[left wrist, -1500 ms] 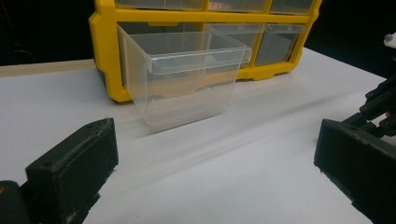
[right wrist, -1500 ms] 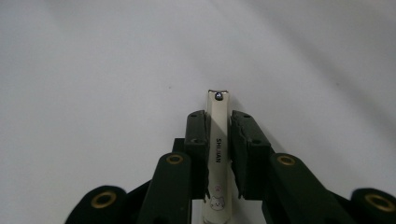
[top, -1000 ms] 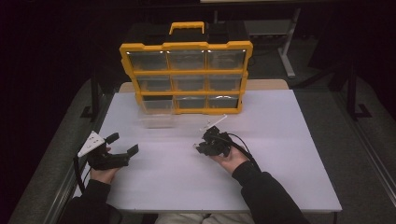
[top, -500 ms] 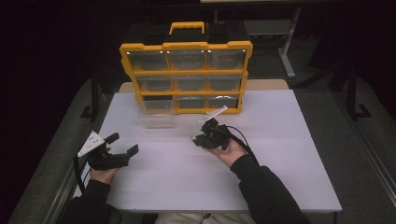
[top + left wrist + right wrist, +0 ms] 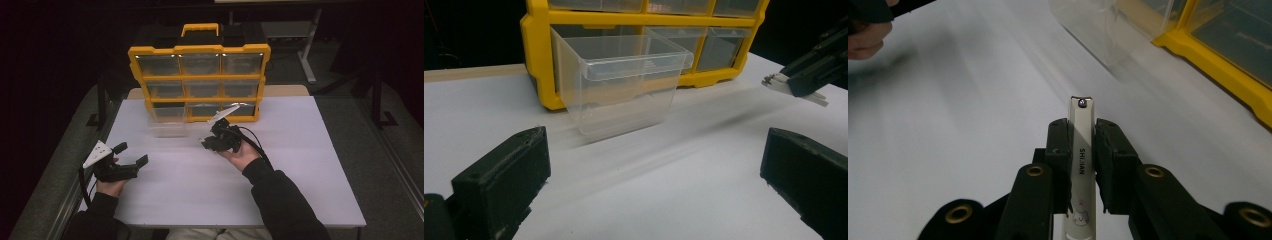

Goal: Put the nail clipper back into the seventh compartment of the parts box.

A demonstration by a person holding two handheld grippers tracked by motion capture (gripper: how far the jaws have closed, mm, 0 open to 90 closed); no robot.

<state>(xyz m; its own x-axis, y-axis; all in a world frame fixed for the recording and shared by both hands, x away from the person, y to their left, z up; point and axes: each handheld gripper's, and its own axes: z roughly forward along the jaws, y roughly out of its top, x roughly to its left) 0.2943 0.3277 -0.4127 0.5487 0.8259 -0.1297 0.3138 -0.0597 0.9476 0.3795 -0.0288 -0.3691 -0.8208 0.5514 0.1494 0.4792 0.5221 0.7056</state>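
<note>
The high view looks forward and down from above the white table. The left gripper view sits low and close, facing the clear drawer and yellow organizer. The right gripper view shares both, the clear drawer and the yellow organizer.

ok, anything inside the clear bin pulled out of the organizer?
The clear bin looks empty: through its walls only the white table and yellow organizer behind show. Its floor is not directly visible from above.
</note>
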